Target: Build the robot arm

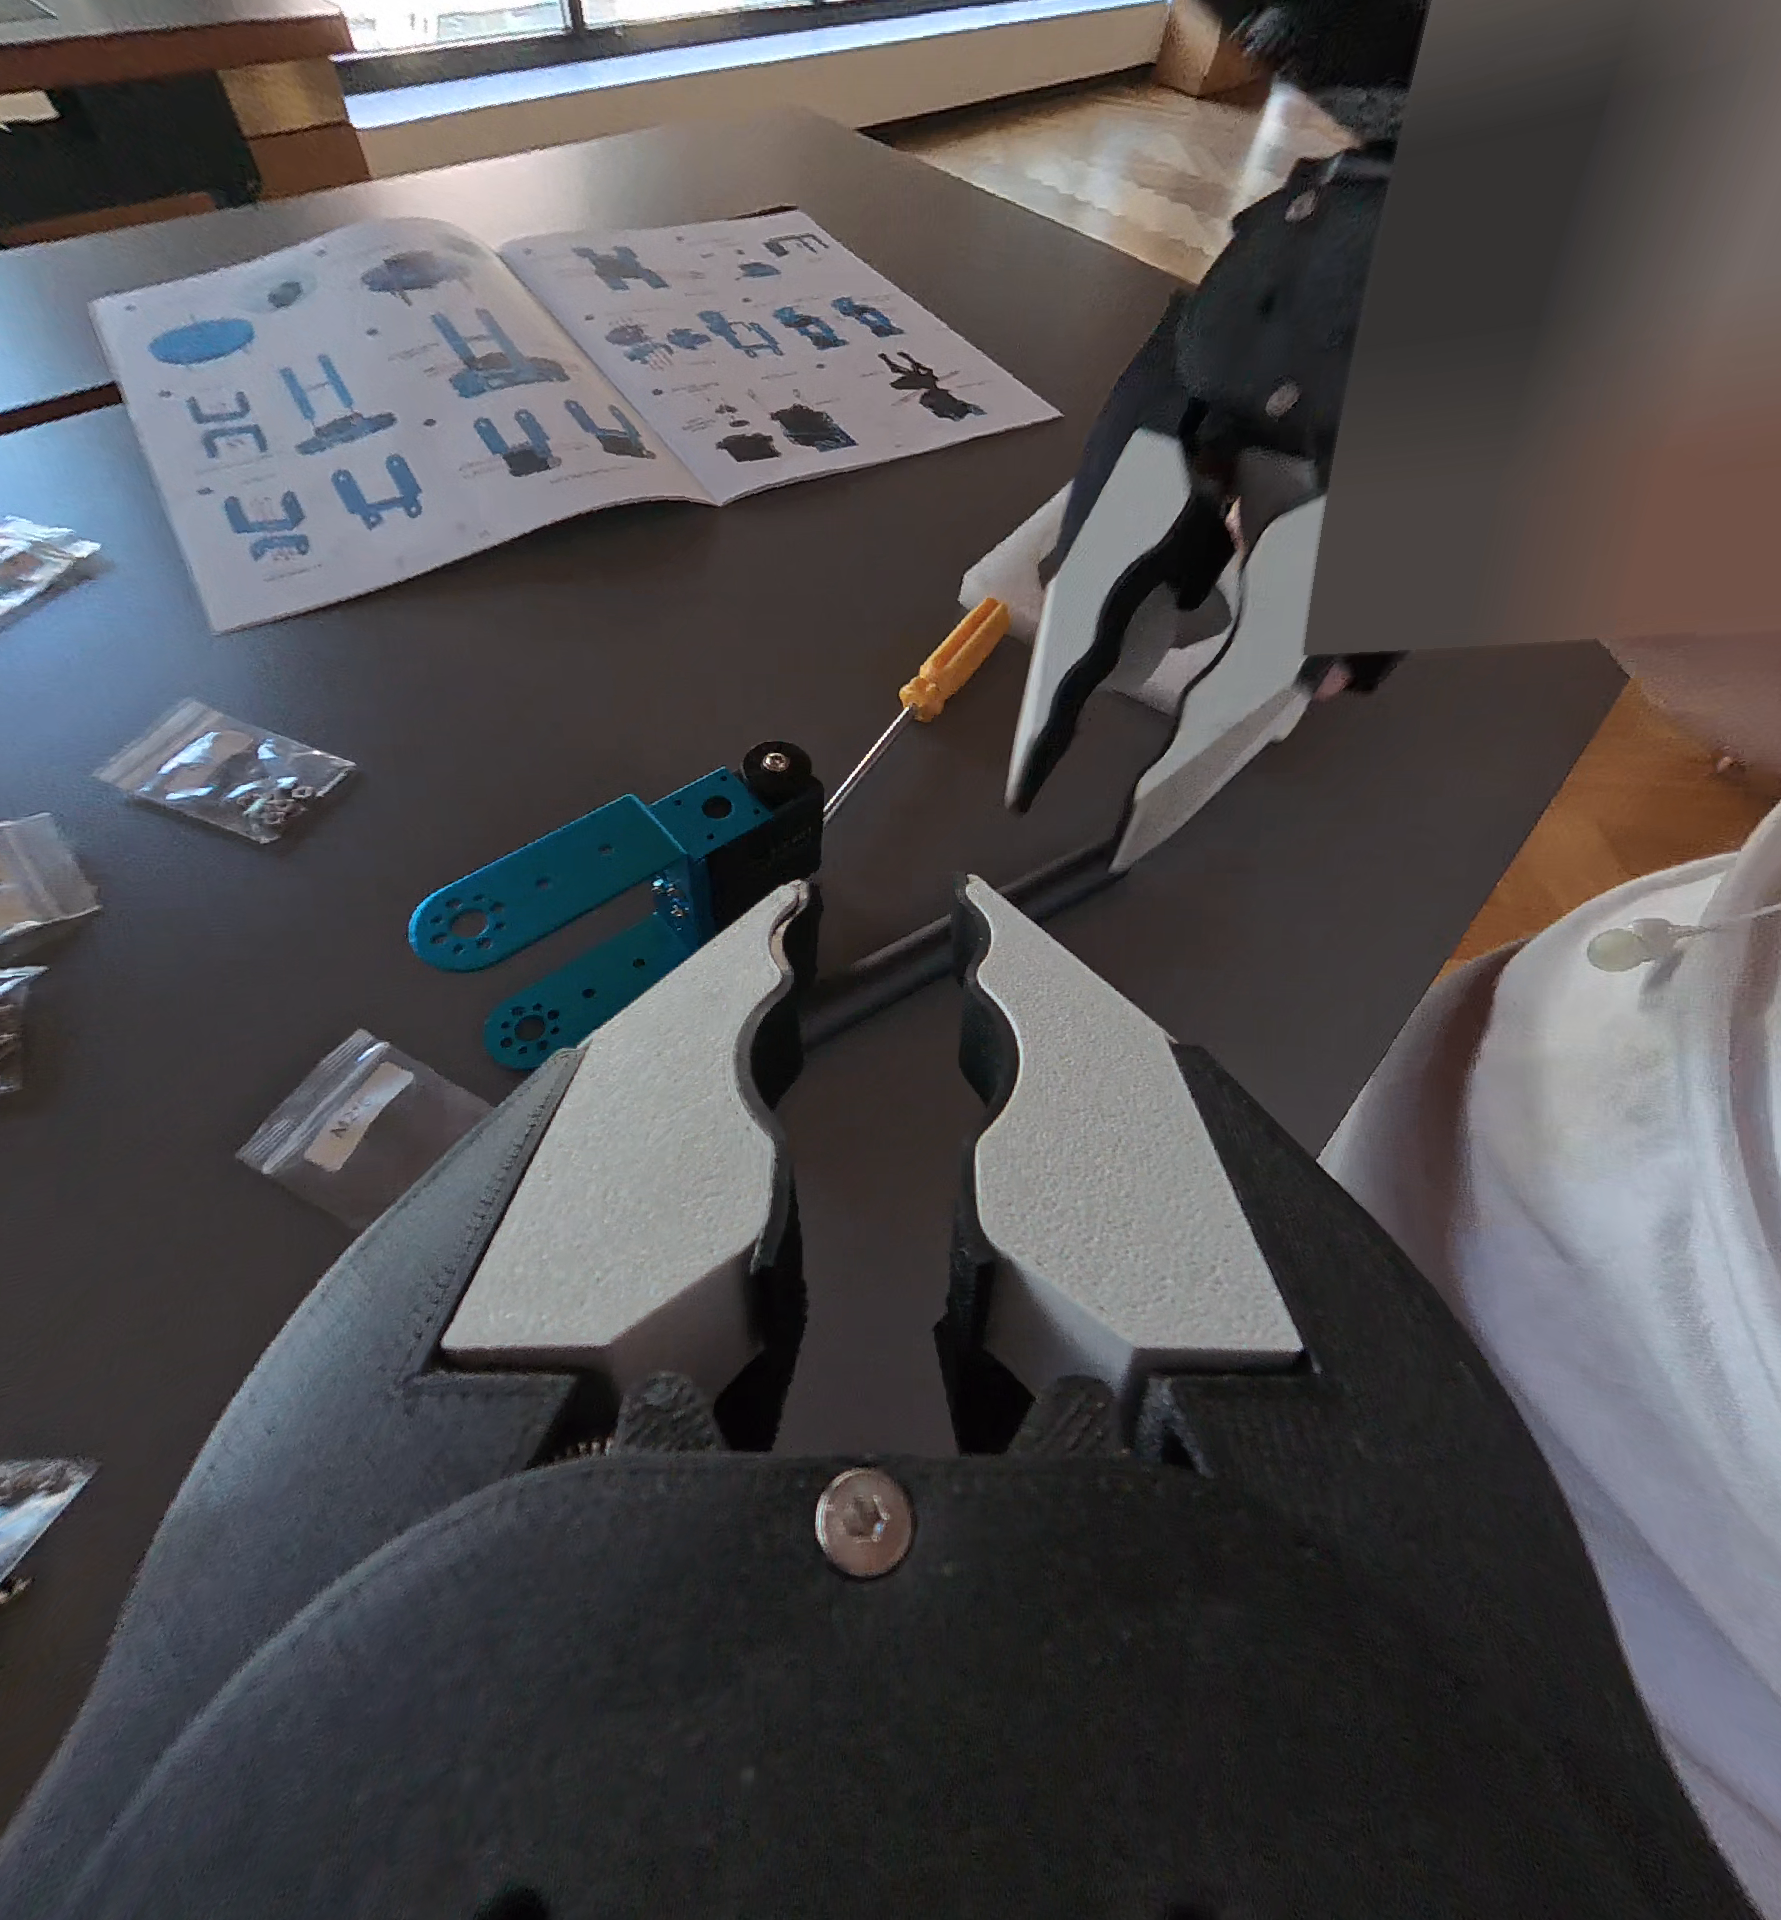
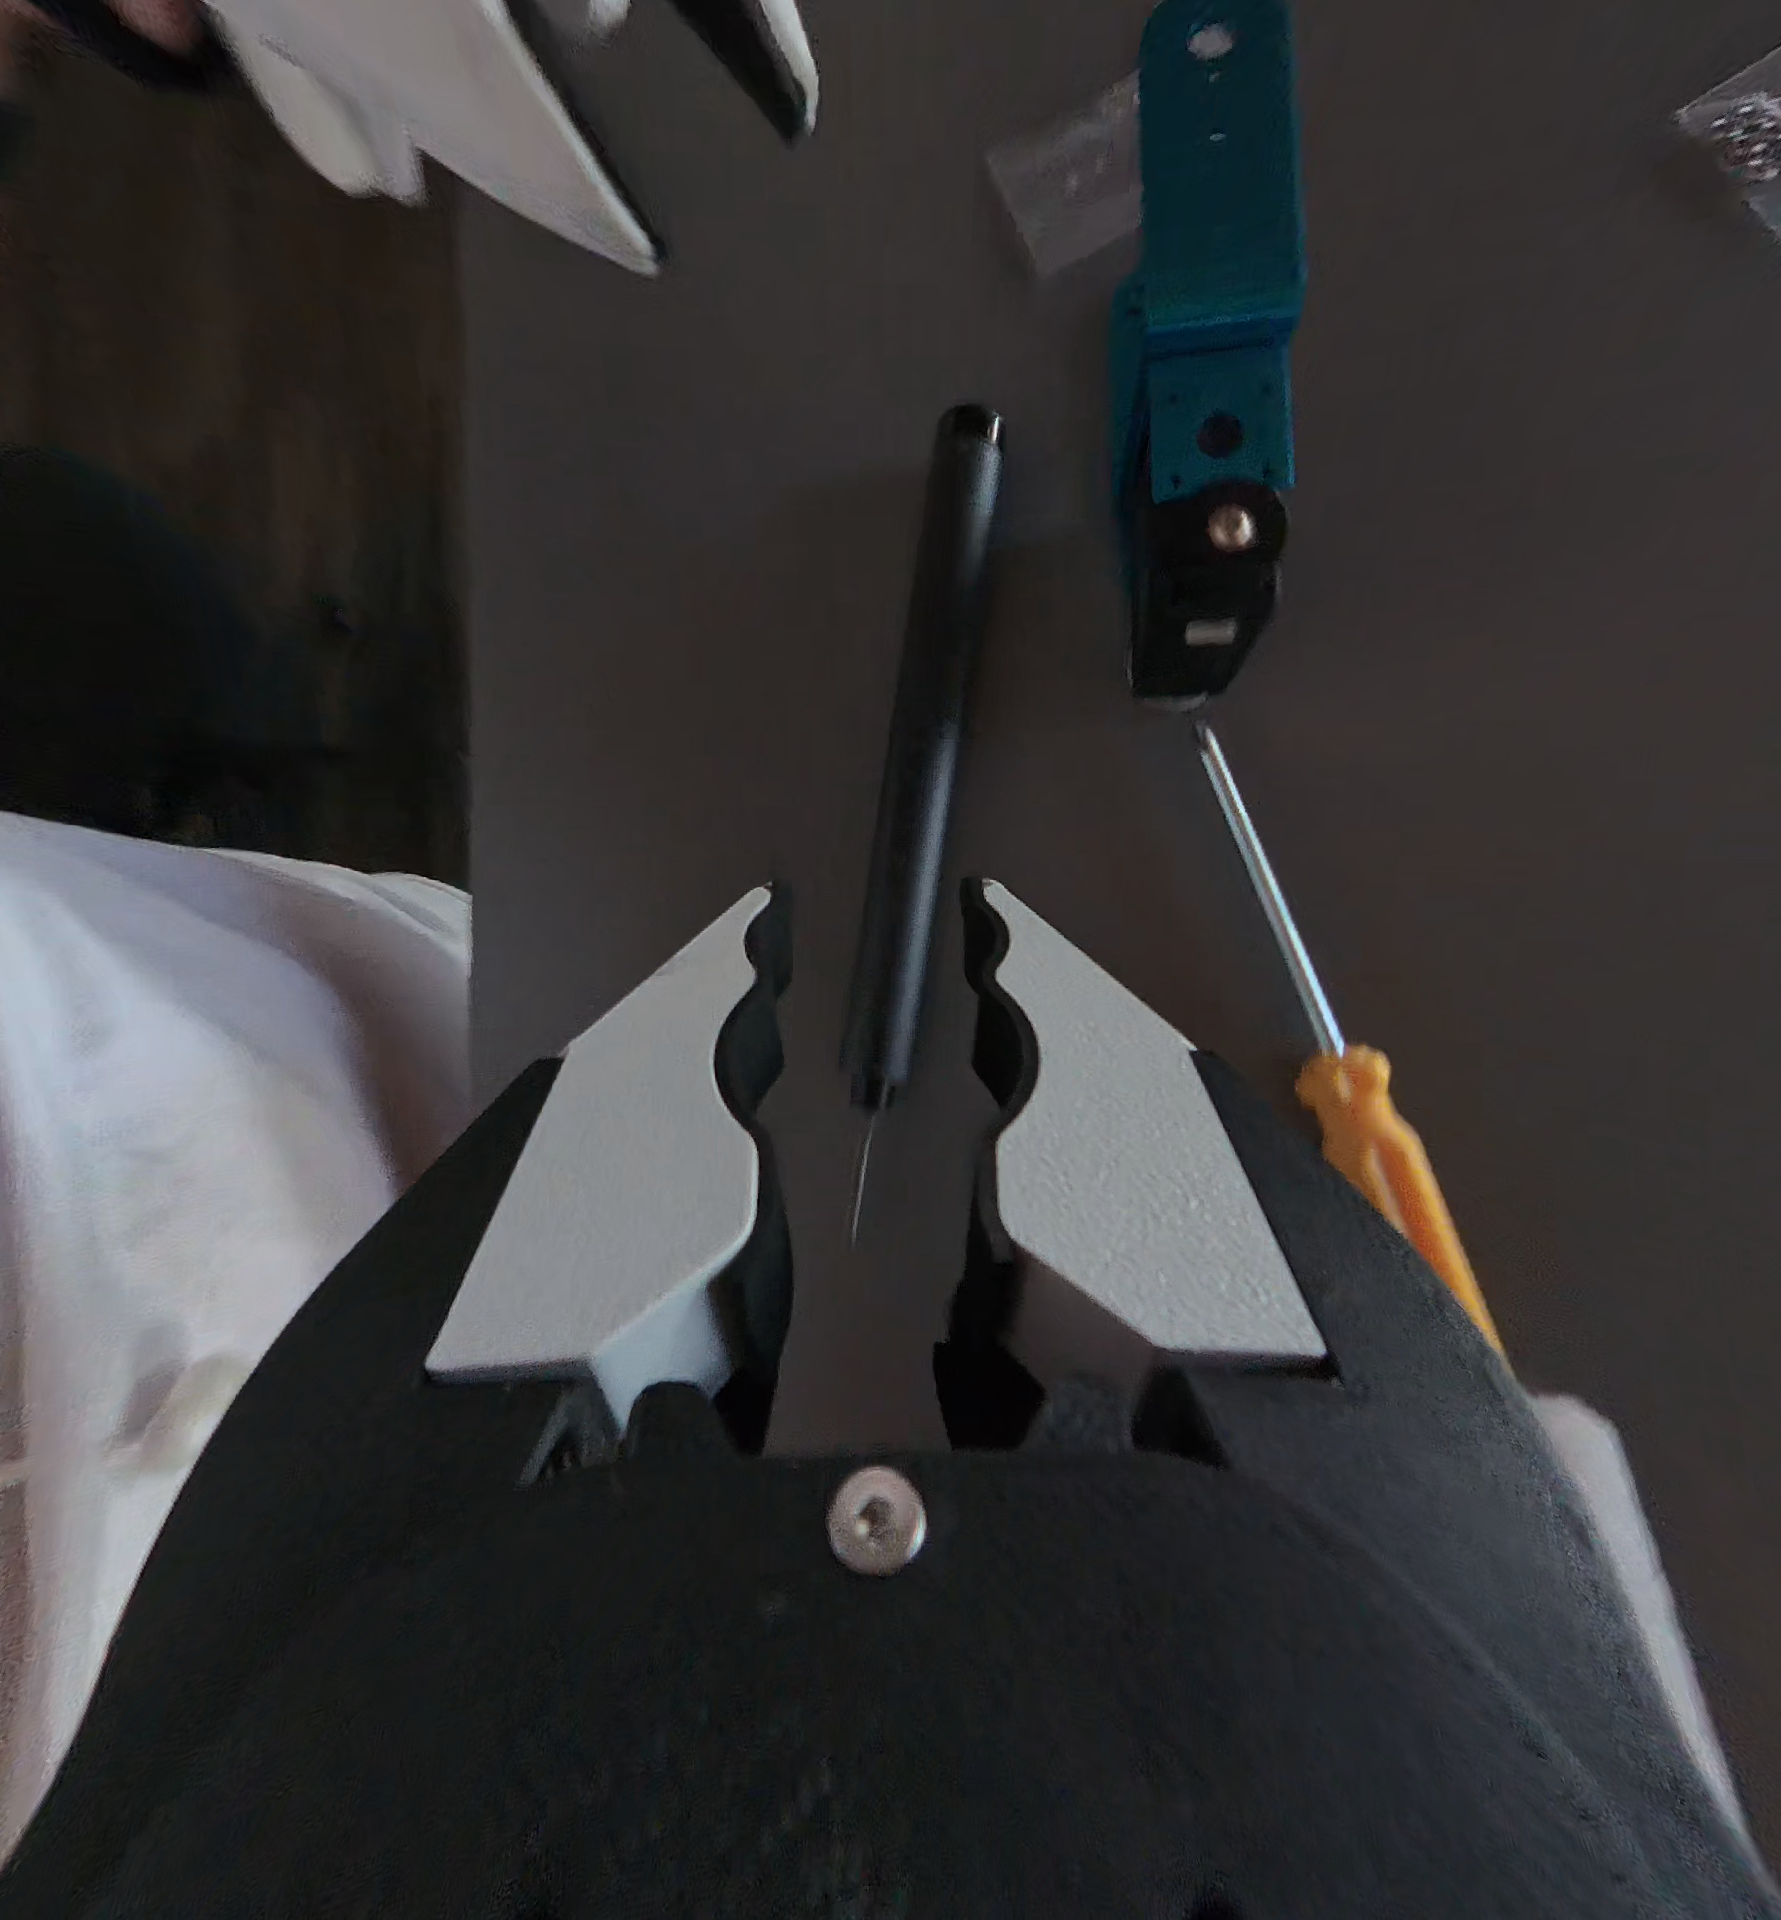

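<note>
My left gripper [image 1: 881, 899] is open and empty, just above the dark table, with a black pen-like screwdriver [image 1: 901, 966] lying beyond its tips. A blue metal bracket with a black servo [image 1: 647, 894] lies just left of the tips. A yellow-handled screwdriver [image 1: 933, 681] lies behind it, its tip at the servo. My right gripper [image 2: 875, 899] is open and empty, straddling the thin-tipped end of the black screwdriver [image 2: 933, 748] from above. The bracket and servo [image 2: 1203, 416] and yellow screwdriver [image 2: 1369, 1153] lie to its right. The left gripper [image 2: 720, 197] shows at top left; the right gripper [image 1: 1073, 821] shows beyond the left one.
An open instruction booklet [image 1: 553, 395] lies at the back of the table [image 1: 657, 665]. Several small clear bags of hardware [image 1: 226, 769] lie along the left. A white foam block [image 1: 1011, 571] sits at the right. A person in a white shirt [image 1: 1644, 1195] is close by at the table's edge. Some 10 centimeters of space lies between my two pairs of fingers.
</note>
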The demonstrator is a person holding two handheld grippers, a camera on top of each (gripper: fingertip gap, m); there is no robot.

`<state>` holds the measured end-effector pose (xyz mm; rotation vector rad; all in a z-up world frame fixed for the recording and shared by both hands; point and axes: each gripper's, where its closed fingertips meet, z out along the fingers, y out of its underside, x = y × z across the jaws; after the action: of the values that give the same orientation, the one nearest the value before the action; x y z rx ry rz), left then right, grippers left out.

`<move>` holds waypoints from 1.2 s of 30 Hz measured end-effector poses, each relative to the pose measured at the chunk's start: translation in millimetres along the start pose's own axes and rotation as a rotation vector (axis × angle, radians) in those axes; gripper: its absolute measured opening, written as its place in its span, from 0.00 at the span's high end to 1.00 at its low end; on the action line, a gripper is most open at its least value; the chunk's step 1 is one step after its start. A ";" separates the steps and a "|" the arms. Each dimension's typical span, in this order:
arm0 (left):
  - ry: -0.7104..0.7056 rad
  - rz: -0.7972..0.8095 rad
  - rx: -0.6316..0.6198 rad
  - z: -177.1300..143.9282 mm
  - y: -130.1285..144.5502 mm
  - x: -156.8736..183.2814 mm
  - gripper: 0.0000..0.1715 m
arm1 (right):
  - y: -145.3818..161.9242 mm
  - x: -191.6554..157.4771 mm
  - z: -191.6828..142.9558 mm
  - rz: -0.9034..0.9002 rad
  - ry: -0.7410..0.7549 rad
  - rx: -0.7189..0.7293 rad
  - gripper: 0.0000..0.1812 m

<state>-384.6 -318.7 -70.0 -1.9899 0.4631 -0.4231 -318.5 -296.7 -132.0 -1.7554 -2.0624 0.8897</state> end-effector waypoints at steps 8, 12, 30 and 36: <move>0.012 0.060 0.023 -36.3 -5.5 -22.0 0.86 | -17.8 15.3 49.5 -0.077 0.205 -0.261 0.82; 0.060 0.042 0.076 -50.7 -1.7 -30.0 0.87 | -25.3 6.7 65.4 -0.055 0.142 -0.292 0.90; 0.468 0.086 0.082 84.5 -41.3 78.4 0.79 | -16.0 43.2 -152.3 0.301 0.074 0.633 0.91; 0.474 0.103 0.089 151.9 -98.4 108.7 0.74 | -5.9 56.1 -191.0 0.213 -0.004 0.682 0.91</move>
<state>-203.7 -215.2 -36.9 -1.7646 0.8230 -0.8412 -223.8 -192.5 8.7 -1.5788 -1.3351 1.4421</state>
